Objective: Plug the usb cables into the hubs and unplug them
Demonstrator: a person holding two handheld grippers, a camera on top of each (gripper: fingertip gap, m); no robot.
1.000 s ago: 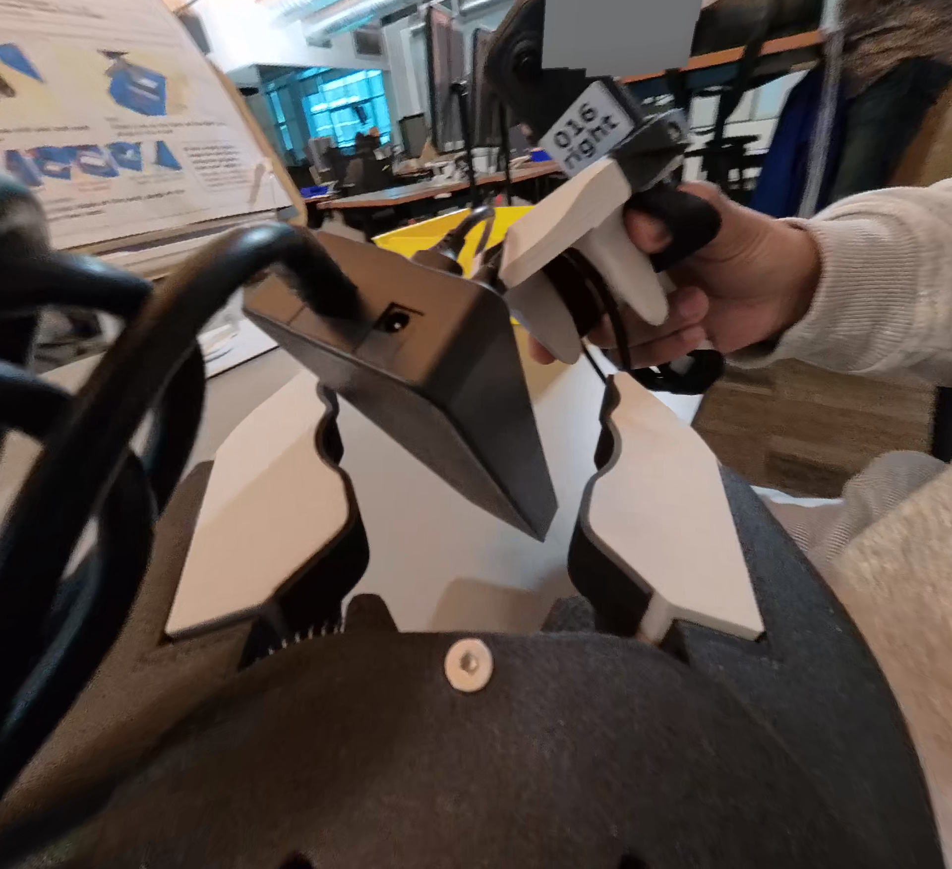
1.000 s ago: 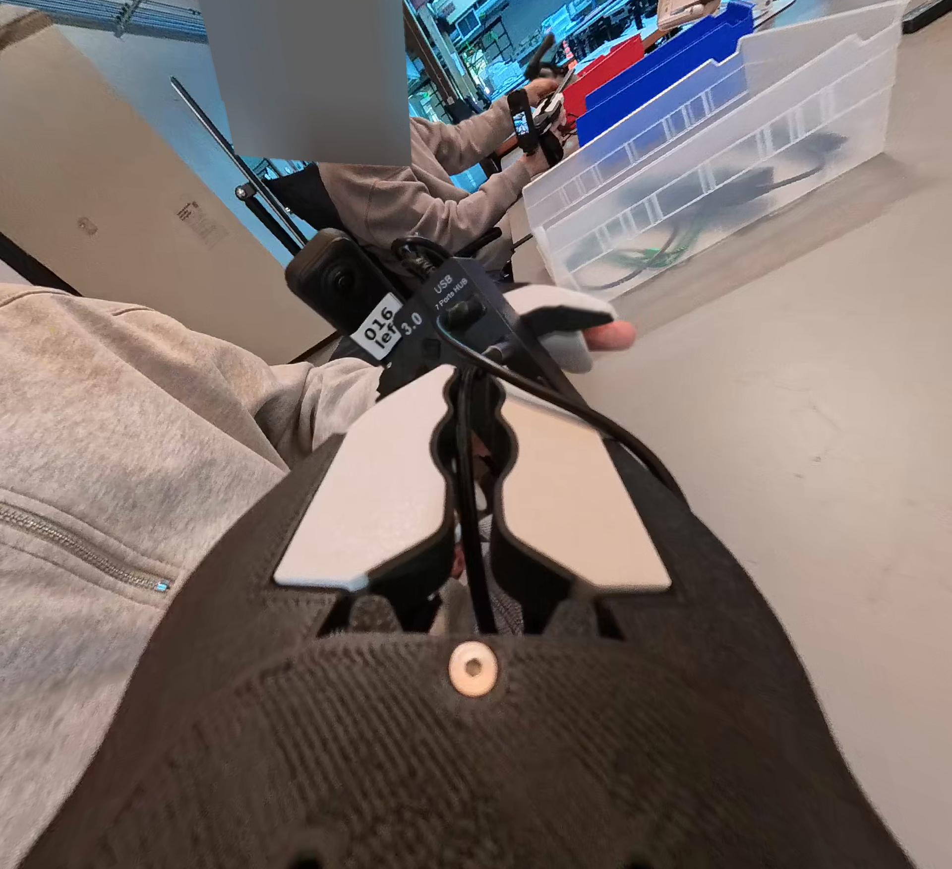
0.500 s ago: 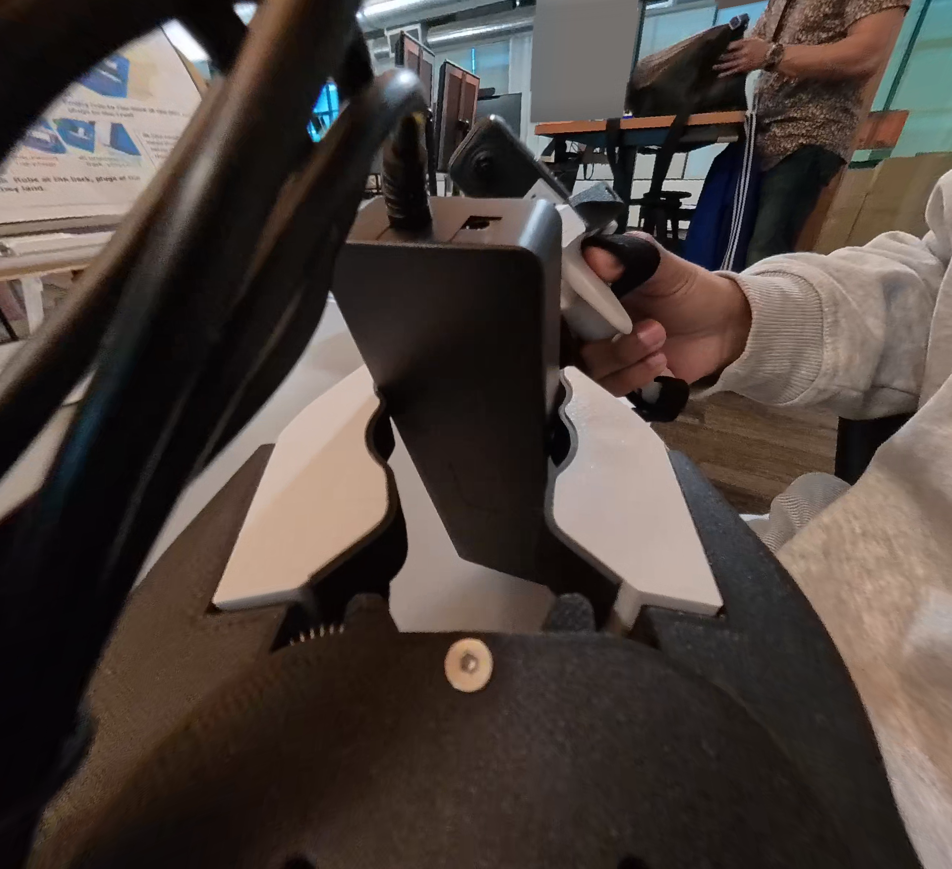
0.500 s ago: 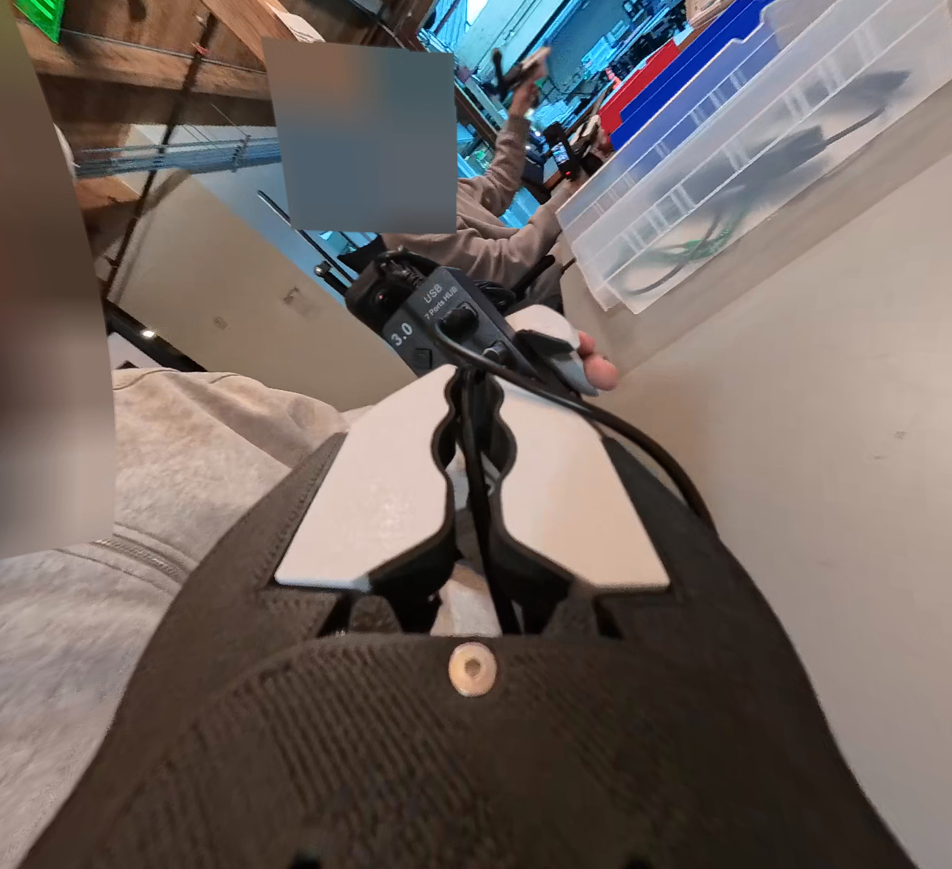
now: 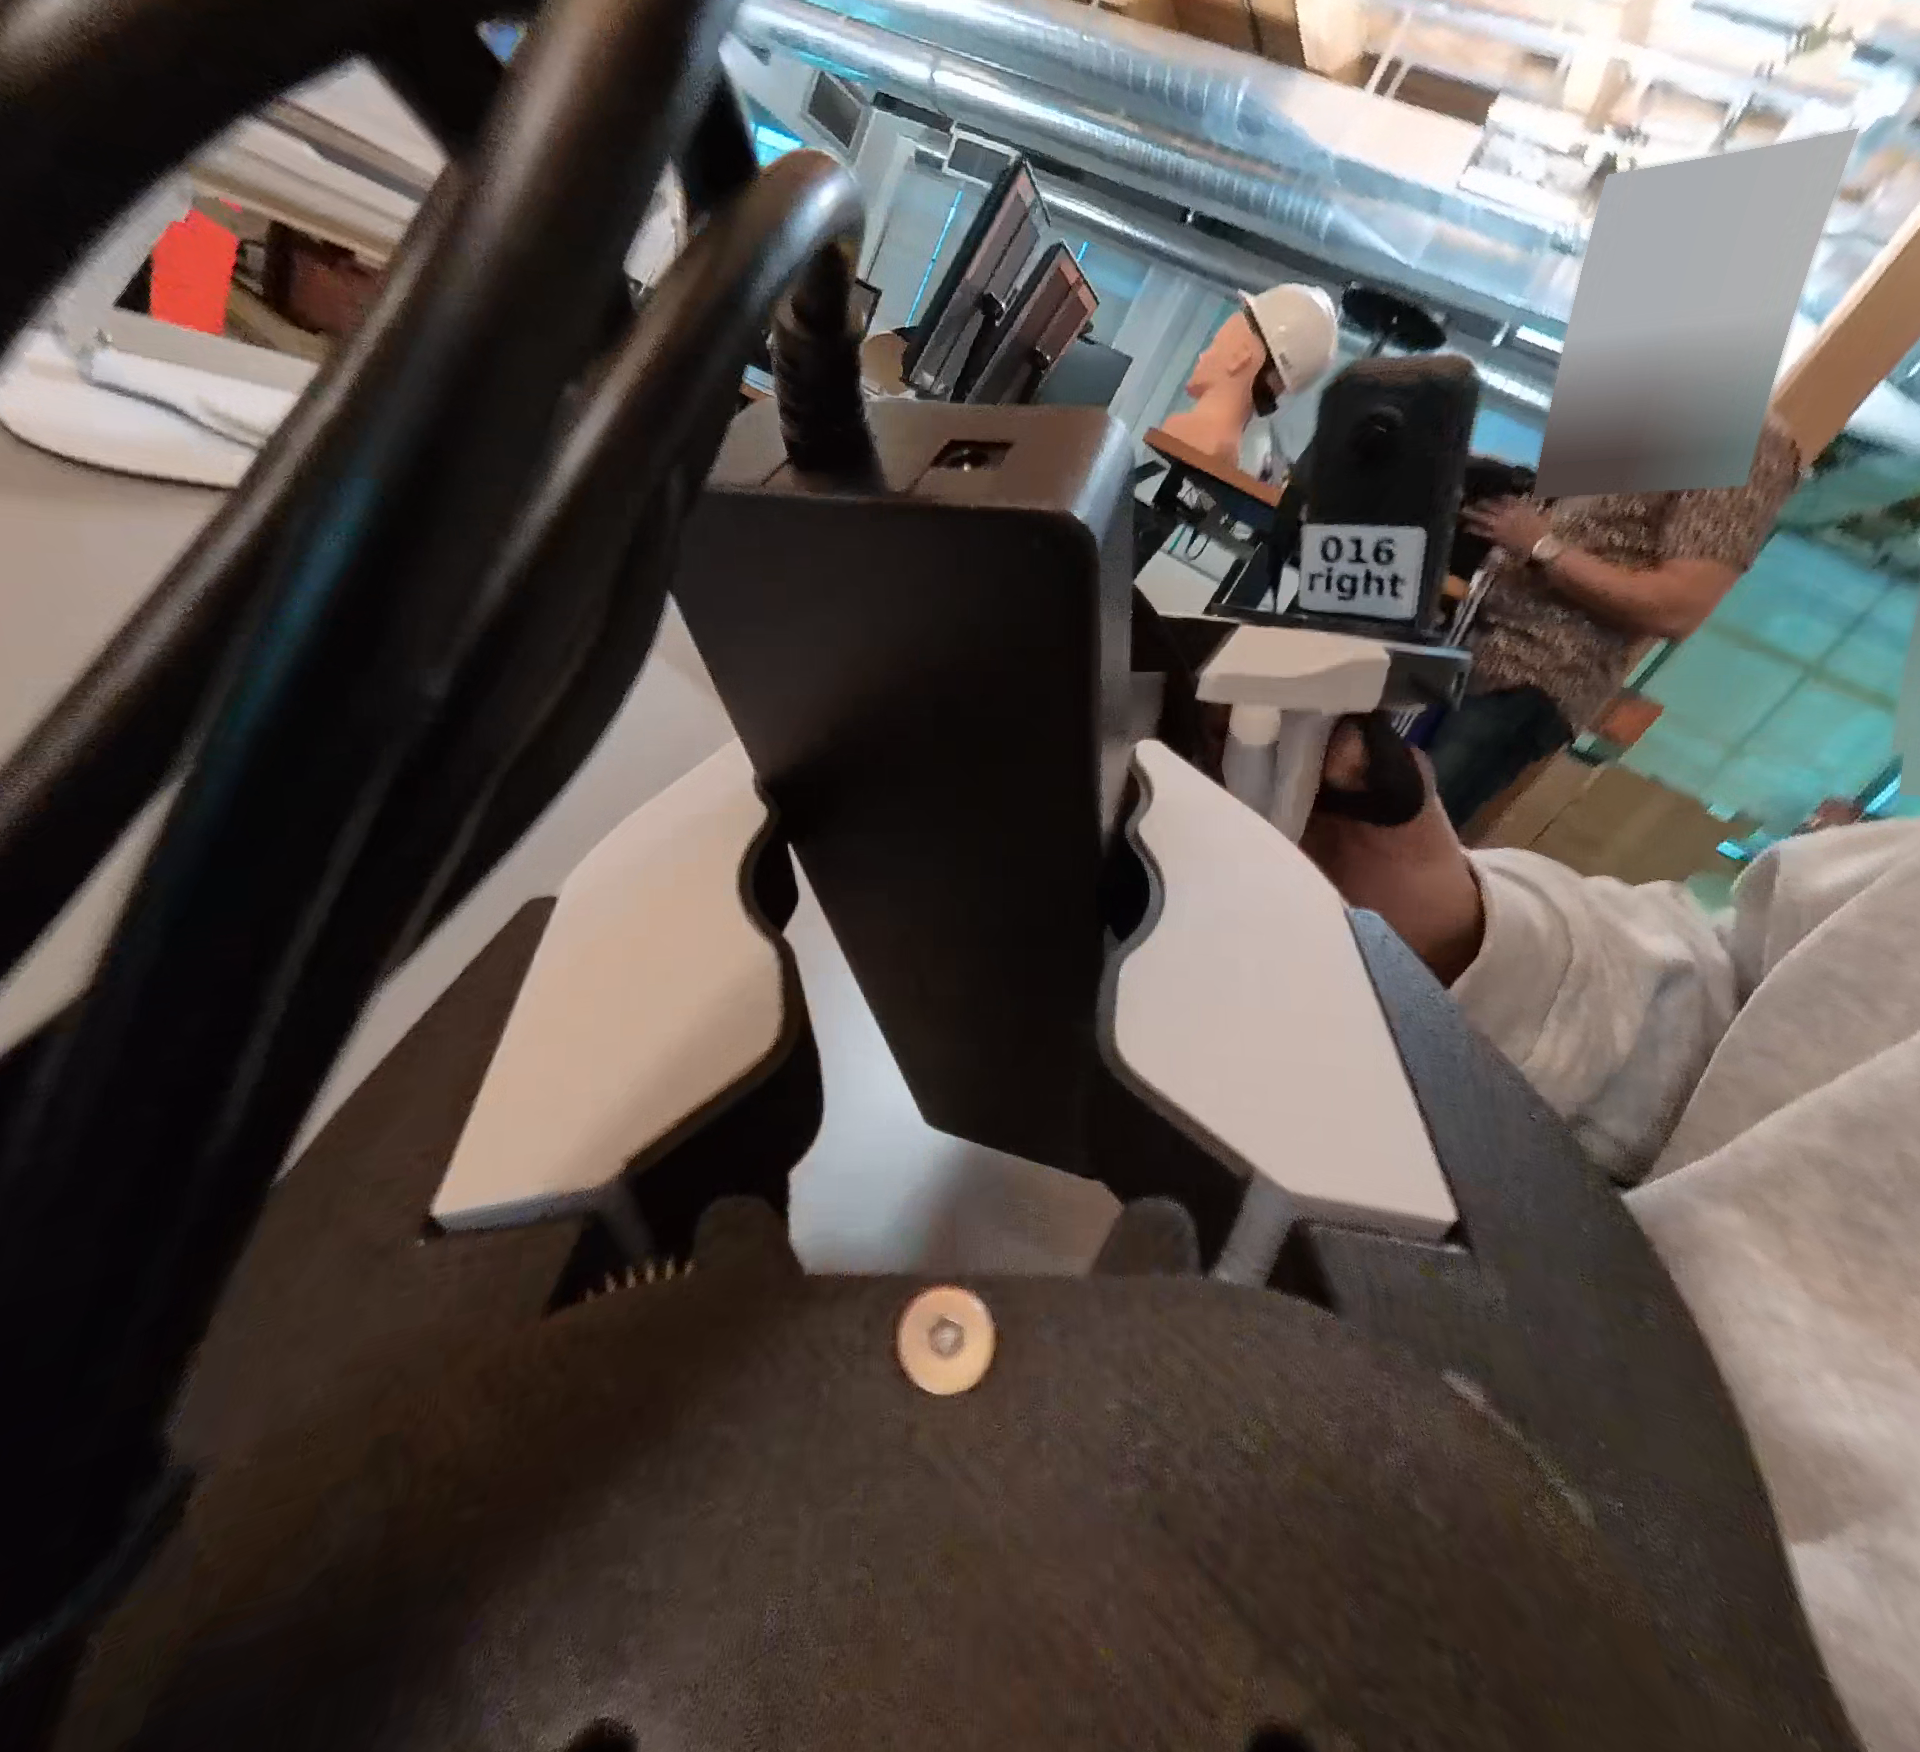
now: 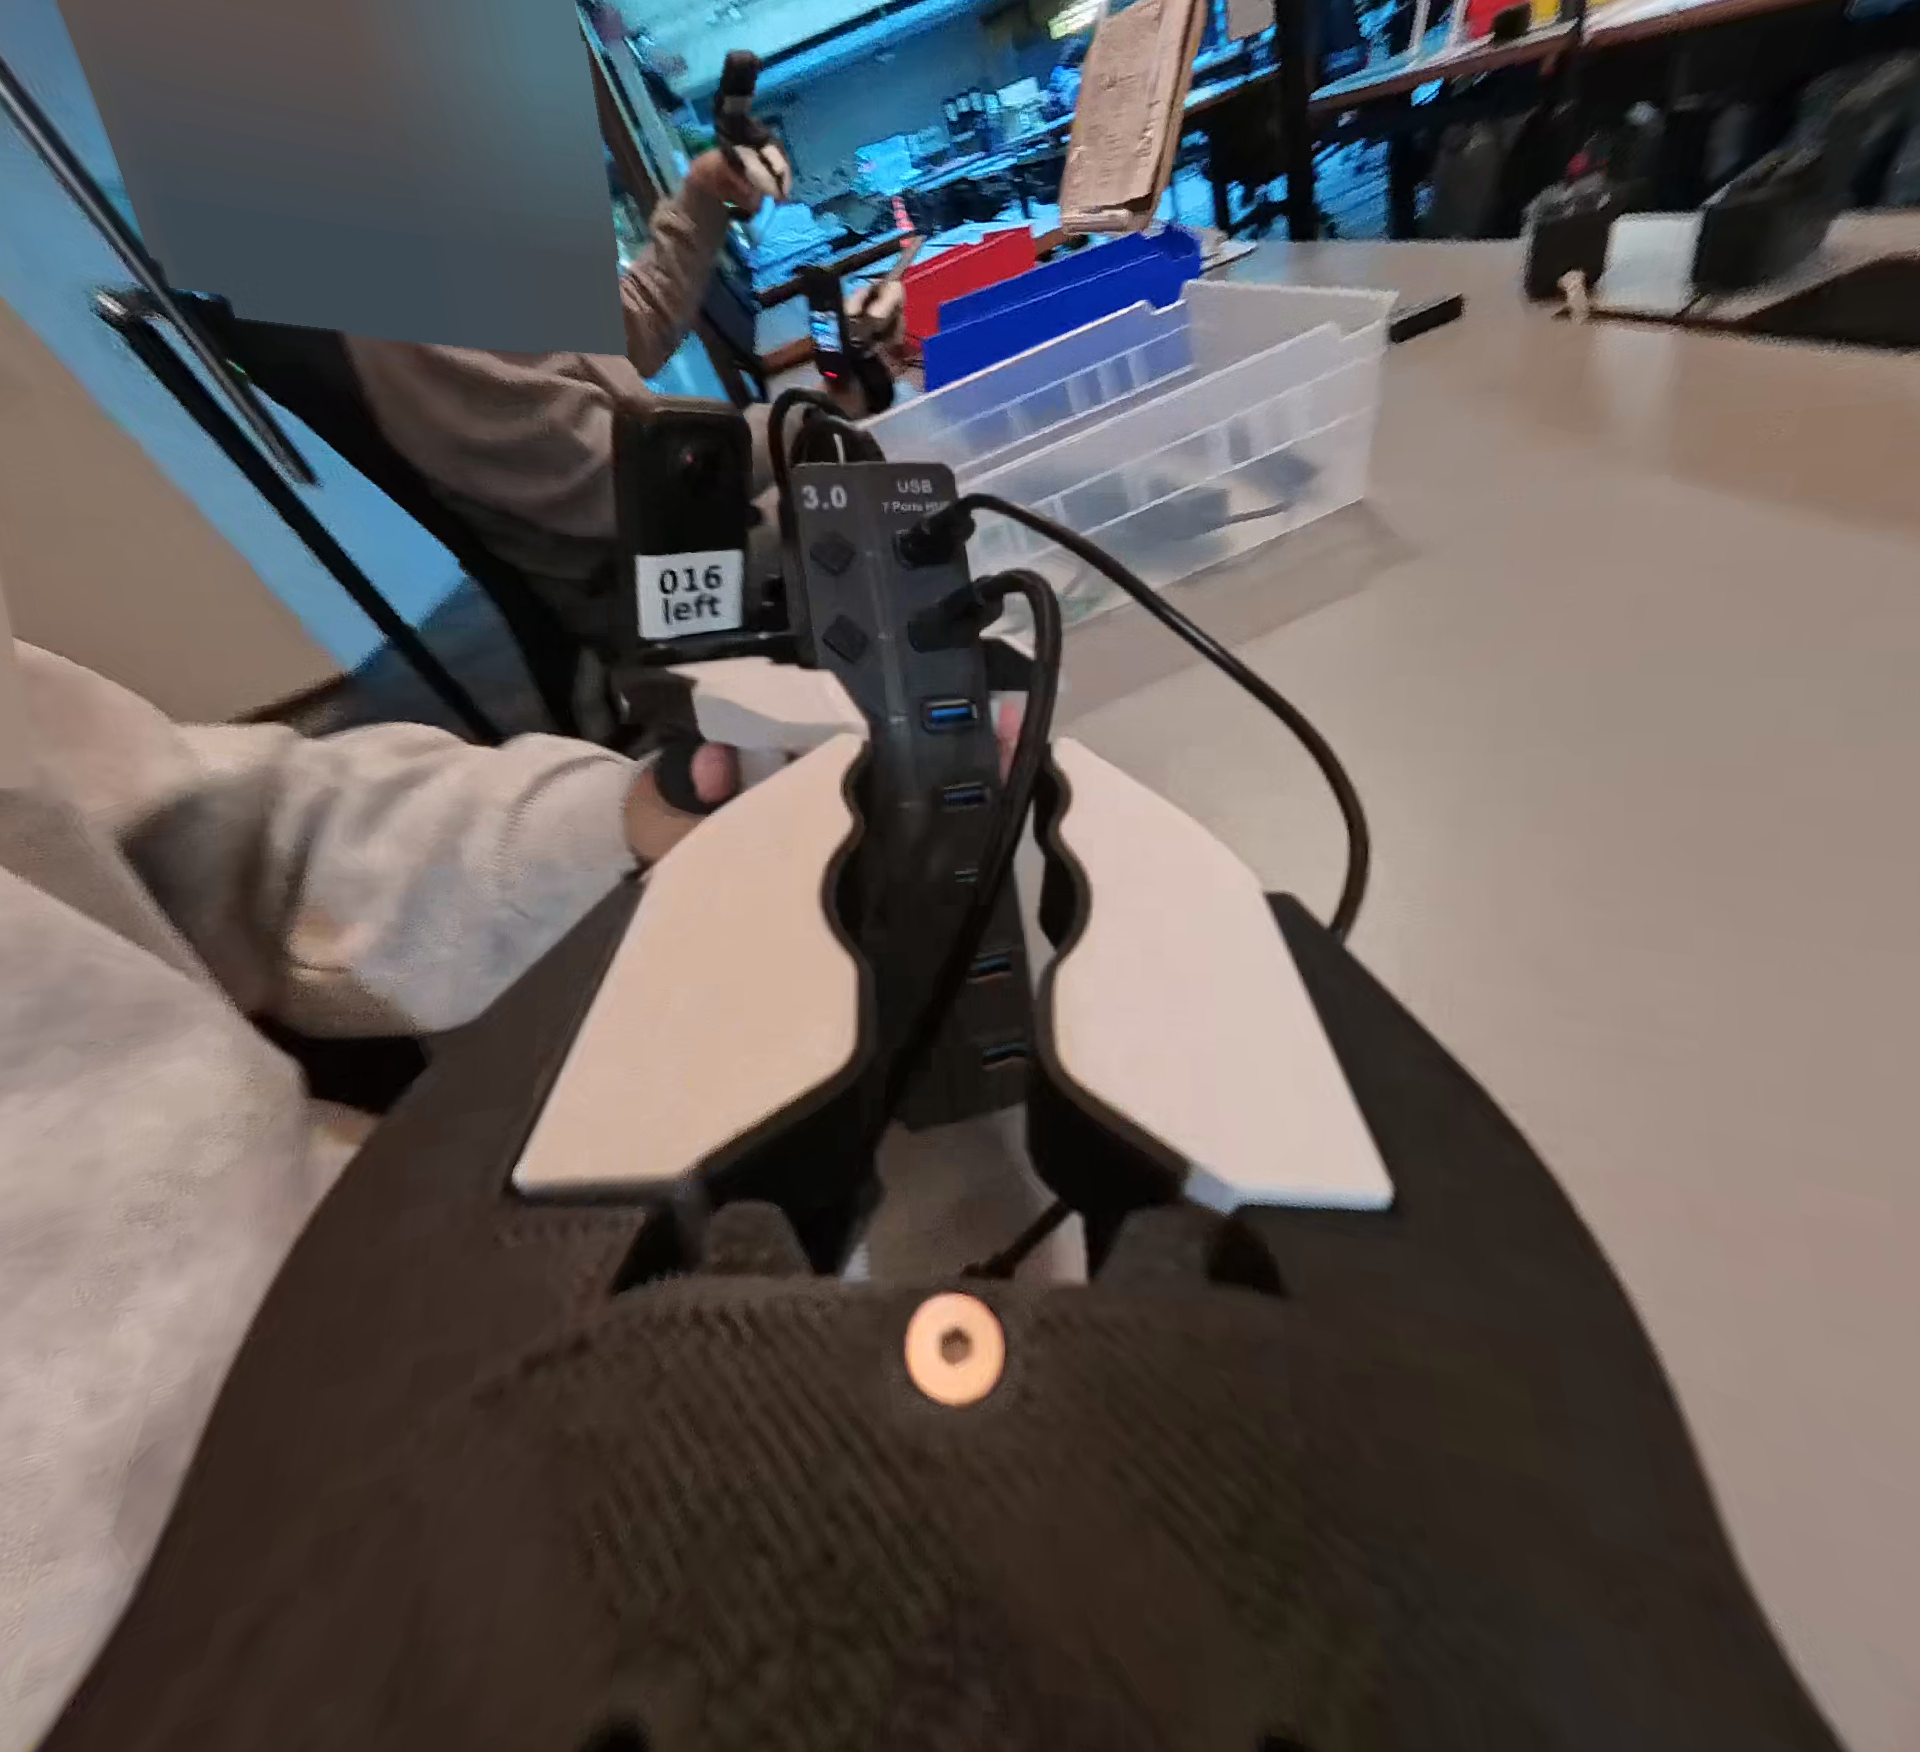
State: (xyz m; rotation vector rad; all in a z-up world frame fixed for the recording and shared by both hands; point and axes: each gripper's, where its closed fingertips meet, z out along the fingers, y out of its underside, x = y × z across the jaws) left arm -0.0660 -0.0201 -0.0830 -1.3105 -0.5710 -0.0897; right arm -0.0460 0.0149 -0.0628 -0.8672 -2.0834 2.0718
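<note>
My left gripper is shut on a black USB hub and holds it upright in the air, back face toward its camera. A thick black cable loops up from the hub's top end. In the right wrist view the hub's port face shows two black plugs in its upper ports, with blue ports free below. My right gripper points at that face, jaws a little apart. A thin cable from the second plug runs loose through the gap. The left gripper shows behind the hub.
A clear plastic bin with cables stands on the grey table, with blue and red bins behind it. Another seated person works at the back left. A person stands behind the right gripper.
The left gripper closed on the hub and tilted it upright. The right gripper's jaws have widened around the thin cable, and the hub's port face now fills the gap between them.
</note>
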